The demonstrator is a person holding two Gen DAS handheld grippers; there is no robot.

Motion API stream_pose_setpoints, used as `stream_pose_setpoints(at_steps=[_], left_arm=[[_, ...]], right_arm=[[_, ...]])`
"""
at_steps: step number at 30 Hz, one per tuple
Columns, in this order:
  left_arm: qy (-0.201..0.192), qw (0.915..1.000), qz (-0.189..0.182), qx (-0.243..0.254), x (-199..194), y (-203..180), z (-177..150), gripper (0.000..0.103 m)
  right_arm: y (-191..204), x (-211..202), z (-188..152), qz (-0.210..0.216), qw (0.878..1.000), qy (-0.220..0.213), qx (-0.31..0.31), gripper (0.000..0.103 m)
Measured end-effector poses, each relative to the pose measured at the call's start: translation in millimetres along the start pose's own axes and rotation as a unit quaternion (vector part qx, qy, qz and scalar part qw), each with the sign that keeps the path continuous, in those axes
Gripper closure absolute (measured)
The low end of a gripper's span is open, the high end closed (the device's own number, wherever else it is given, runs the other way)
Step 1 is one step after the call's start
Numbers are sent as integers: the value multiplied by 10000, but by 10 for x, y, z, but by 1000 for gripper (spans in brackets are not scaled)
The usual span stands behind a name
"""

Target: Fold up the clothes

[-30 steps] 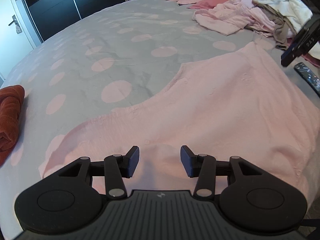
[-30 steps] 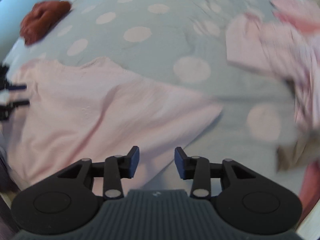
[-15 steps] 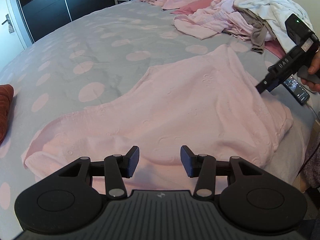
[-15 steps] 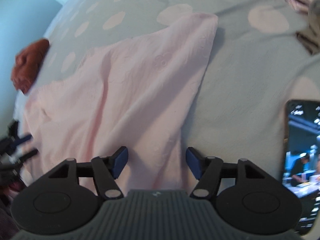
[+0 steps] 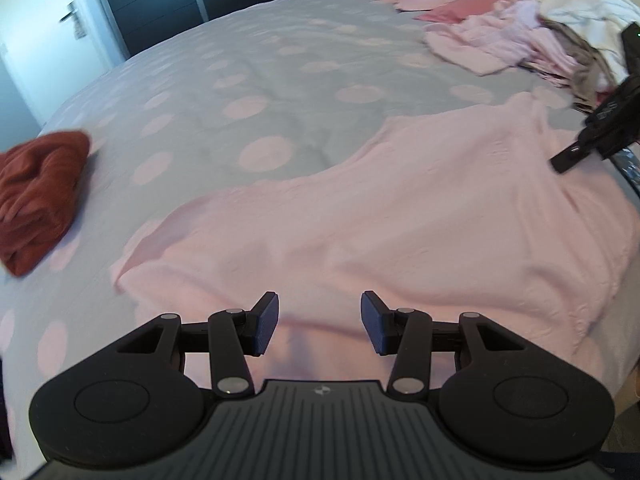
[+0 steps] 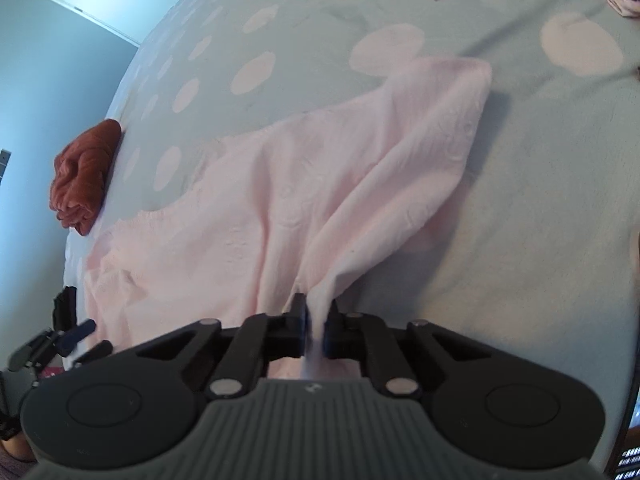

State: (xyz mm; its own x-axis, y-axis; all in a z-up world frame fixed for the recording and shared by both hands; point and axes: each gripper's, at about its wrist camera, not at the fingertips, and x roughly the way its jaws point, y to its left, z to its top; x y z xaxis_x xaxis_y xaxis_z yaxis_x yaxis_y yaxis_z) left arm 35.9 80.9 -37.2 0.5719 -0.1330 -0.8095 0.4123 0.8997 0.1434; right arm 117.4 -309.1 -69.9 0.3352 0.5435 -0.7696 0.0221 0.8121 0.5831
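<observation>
Across the near edge of the spotted bedspread [image 5: 256, 92] lies the pale pink garment [image 5: 400, 220], spread loosely with creases. My right gripper [image 6: 316, 320] is clamped on a pinch of its hem, fabric tenting up; the left gripper [image 5: 318, 322] hovers over the near edge, fingers wide apart and empty. To fold well, I judge the left should pinch the matching edge so both lift evenly. No containers show; unfolded clothes [image 5: 520, 44] sit heaped beyond, a rust-red bundle [image 5: 36, 196] aside.

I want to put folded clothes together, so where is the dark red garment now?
The dark red garment lies bunched at the left edge of the bed in both views, apart from the pink garment and left of it.
</observation>
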Motion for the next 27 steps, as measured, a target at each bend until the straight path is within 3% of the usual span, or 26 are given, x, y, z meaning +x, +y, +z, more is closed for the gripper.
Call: stream_pose_setpoints(at_steps=[7, 12, 18, 27], left_arm=[[33, 9978, 216, -625, -73, 464, -132, 60], [-72, 9966, 206, -799, -189, 673, -147, 60], [-278, 9946, 270, -965, -367, 853, -194, 60], [-370, 9907, 340, -1267, -517, 1097, -353, 59]], right_arm=[[534, -282, 64, 550, 9982, -221, -111, 95], [1148, -268, 83, 851, 9953, -161, -423, 95], [1904, -7, 72, 1302, 9888, 80, -722, 99], [2836, 869, -156, 1331, 9813, 706, -1200, 99]])
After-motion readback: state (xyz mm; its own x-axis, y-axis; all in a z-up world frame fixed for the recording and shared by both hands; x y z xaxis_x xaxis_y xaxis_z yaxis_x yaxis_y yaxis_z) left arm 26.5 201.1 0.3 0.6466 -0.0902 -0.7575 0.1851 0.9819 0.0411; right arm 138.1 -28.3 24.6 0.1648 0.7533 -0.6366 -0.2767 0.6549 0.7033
